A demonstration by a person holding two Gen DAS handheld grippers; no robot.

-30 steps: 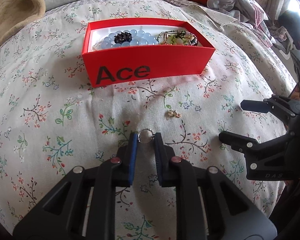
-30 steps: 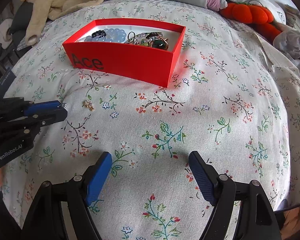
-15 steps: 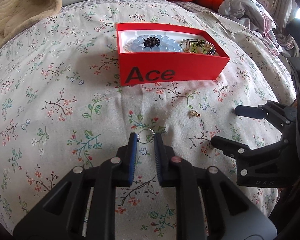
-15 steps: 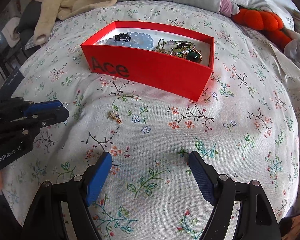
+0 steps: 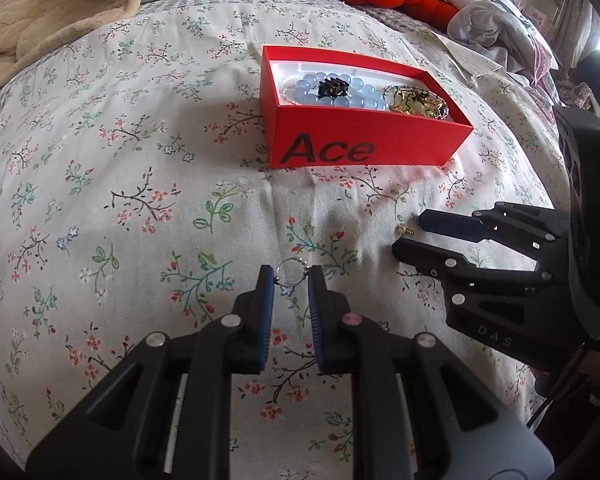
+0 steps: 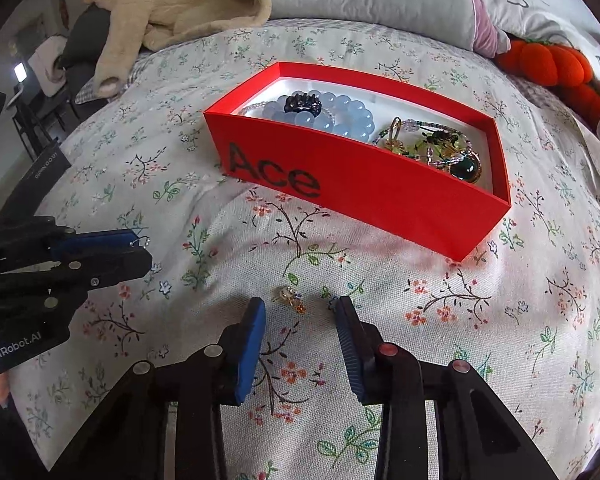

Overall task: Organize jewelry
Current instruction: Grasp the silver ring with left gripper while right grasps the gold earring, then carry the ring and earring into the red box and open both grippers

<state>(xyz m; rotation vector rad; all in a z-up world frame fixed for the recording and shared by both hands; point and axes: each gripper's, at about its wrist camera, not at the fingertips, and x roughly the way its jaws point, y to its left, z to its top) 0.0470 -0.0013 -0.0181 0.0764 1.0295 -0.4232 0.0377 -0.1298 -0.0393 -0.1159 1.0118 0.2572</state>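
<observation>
Your left claw (image 5: 291,280) is clamped on a small wire ring (image 5: 290,274), pinched only at the fingertips so the loop pokes out ahead, ready to drop. It hangs over the flowered bedspread (image 5: 140,160), short of the red box (image 5: 364,148) where the blue beads (image 6: 328,110) and other pieces already lie. Your right claw (image 6: 298,312) is closing with its jaws either side of a little gold charm (image 6: 290,296) on the bed, pads not yet touching it; it is angled down to catch so flat a piece.
</observation>
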